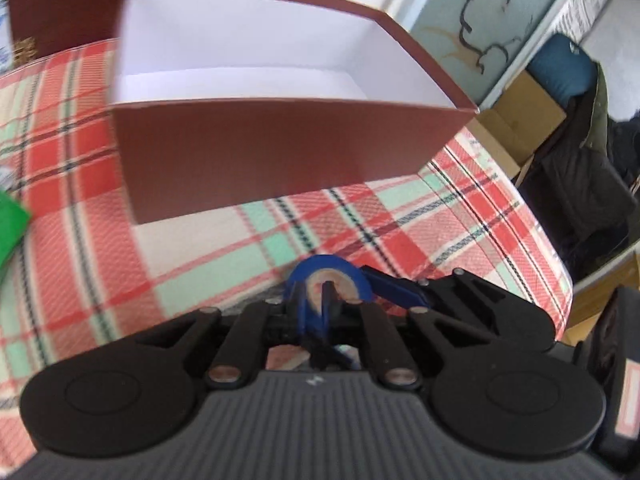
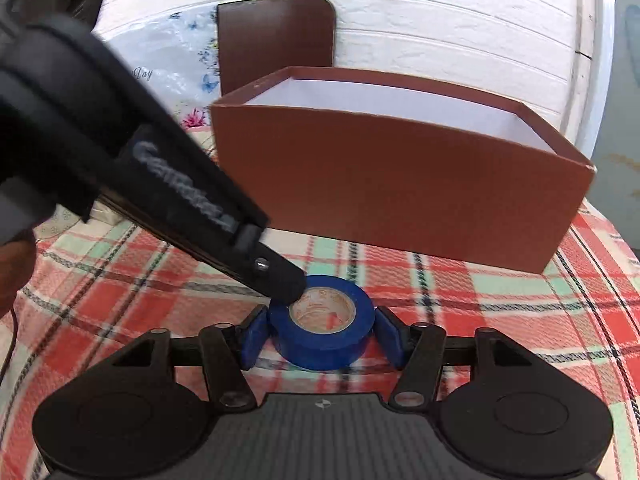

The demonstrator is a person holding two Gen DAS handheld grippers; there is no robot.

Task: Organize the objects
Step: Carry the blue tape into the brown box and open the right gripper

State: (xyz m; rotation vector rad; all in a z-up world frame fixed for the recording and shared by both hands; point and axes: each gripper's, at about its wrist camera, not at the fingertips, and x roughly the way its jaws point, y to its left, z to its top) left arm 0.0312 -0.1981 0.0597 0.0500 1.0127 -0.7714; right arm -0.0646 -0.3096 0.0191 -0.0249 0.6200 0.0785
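A blue tape roll lies flat on the plaid cloth, just in front of an open brown box with a white inside. My right gripper has its blue pads on both sides of the roll, close against it. My left gripper comes in from the left in the right wrist view; its fingers are shut on the roll's wall, one finger inside the core. In the left wrist view the tape roll sits at the fingertips, and the brown box stands beyond.
The plaid cloth covers the table. The brown box lid leans on the white wall behind the box. A green object lies at the left edge. Cardboard boxes and dark clothing sit beyond the table's right edge.
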